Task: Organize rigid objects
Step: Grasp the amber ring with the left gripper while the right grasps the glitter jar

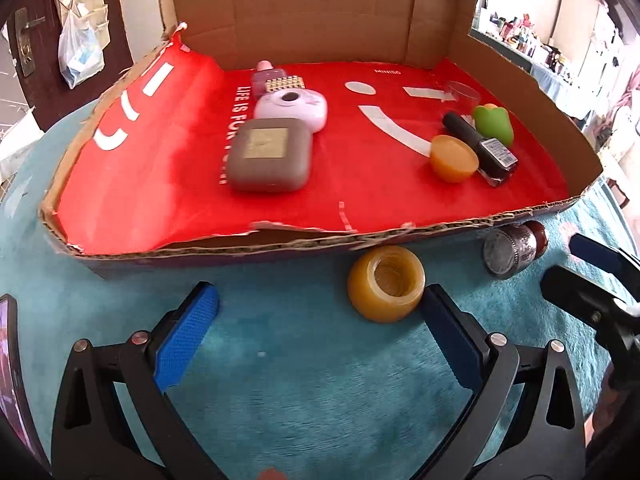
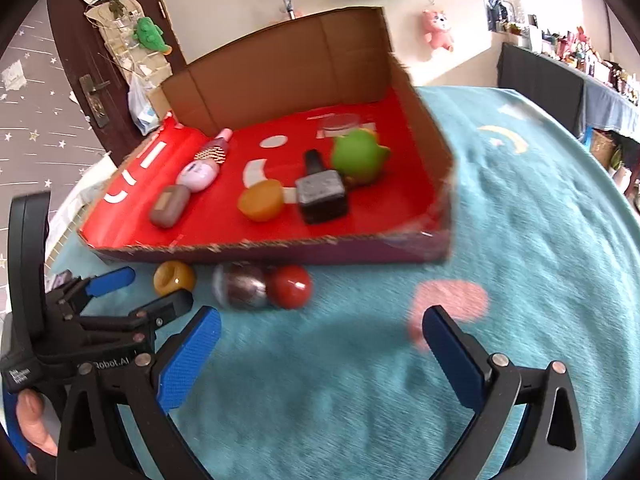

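Both grippers wide, empty, over teal blanket (image 1: pixel 280 340).
L gripper (image 1: pixel 318 322) beside amber jar (image 1: pixel 386 284); R gripper (image 2: pixel 322 344) near silver-red bottle (image 2: pixel 260 288), outside cardboard tray (image 1: pixel 280 246).

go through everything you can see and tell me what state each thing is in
left gripper: jaws open, empty
right gripper: jaws open, empty
amber jar: on its side, lidless, outside the tray
amber lid: off, inside the cardboard tray
red-capped bottle: lying down, capped, outside the tray
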`<move>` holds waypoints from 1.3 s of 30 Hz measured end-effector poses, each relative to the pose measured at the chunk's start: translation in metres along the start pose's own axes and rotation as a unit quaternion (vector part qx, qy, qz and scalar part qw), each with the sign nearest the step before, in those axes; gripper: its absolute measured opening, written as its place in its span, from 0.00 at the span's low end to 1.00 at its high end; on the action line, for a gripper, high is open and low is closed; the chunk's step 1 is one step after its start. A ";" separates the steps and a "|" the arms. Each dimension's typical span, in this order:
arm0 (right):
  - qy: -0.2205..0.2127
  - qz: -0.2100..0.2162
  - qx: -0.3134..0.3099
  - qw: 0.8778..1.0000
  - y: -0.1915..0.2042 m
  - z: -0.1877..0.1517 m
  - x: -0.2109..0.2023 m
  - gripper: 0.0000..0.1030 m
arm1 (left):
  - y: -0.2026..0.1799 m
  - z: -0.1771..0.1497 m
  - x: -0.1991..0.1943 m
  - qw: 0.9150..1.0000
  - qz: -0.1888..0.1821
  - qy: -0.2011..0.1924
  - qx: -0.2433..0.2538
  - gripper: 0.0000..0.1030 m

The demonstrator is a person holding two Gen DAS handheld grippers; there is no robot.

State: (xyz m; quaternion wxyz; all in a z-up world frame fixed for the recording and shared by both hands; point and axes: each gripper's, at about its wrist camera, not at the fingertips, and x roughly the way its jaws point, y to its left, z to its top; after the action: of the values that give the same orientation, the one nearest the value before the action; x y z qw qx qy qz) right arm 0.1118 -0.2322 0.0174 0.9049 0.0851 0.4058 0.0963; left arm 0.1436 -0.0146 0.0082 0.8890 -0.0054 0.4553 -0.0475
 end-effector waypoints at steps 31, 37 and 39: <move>0.005 0.015 0.000 1.000 0.023 0.000 0.011 0.59 | -0.020 -0.007 -0.017 0.997 -0.057 -0.031 0.050 0.35; 0.004 0.024 0.001 1.000 0.024 -0.007 0.002 0.59 | -0.014 -0.016 -0.026 0.996 -0.065 -0.032 0.042 0.35; 0.004 0.027 0.000 1.000 0.025 -0.009 -0.001 0.59 | -0.011 -0.018 -0.029 0.996 -0.068 -0.033 0.038 0.35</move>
State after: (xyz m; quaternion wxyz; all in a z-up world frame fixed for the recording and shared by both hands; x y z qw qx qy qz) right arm 0.1017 -0.2078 0.0184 0.9001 0.0961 0.4072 0.1212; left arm 0.1117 -0.0224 0.0219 0.8979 -0.0038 0.4219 -0.1253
